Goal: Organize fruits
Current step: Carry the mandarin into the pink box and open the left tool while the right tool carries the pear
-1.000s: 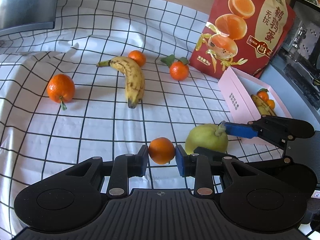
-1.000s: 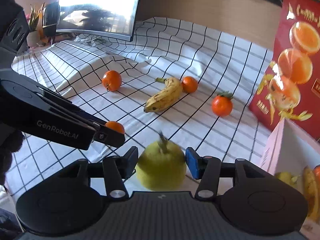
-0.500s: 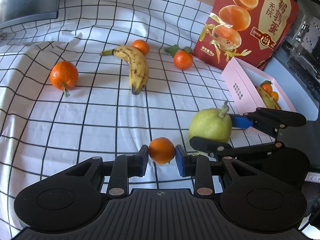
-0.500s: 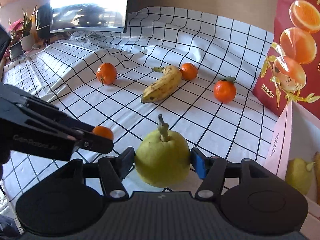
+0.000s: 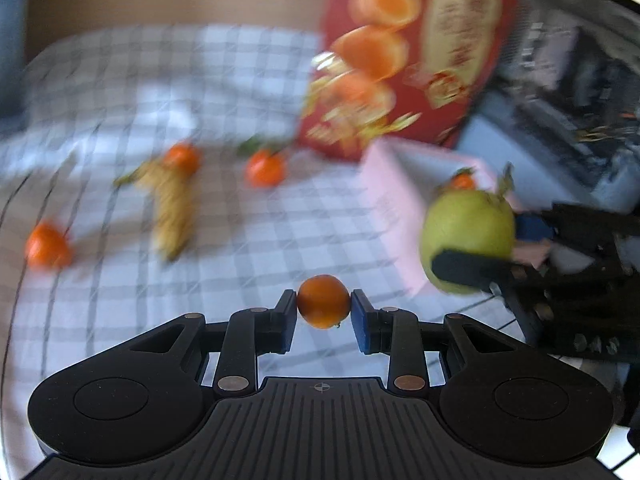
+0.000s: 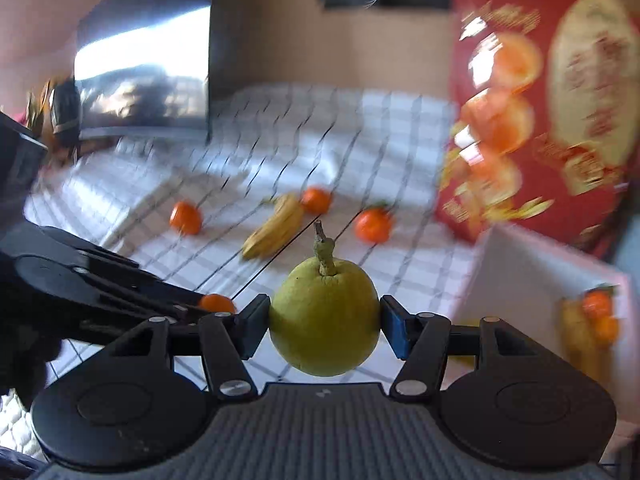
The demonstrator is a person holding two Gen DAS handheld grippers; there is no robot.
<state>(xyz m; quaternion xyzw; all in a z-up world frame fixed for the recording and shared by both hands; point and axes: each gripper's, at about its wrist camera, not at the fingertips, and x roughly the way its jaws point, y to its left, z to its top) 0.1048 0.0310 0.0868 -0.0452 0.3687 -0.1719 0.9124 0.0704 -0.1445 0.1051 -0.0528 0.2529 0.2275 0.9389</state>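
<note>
Right wrist view, right claw [image 6: 324,320] gripping pear [image 6: 324,320] now lifted, left claw [image 5: 324,306] raising held tangerine [image 5: 323,306]

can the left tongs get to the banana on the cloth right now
Probably not yet. The left tongs are shut on a small orange, so nothing could grasp the banana. The checked cloth between them looks bare, so only the load blocks it.

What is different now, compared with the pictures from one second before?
Both tongs have lifted their fruit off the checked white cloth and moved toward the pink box. The left tongs still grip the small orange tangerine. The right tongs closed on the green pear and raised it. The yellow banana and three tangerines on the cloth stayed in place.
</note>
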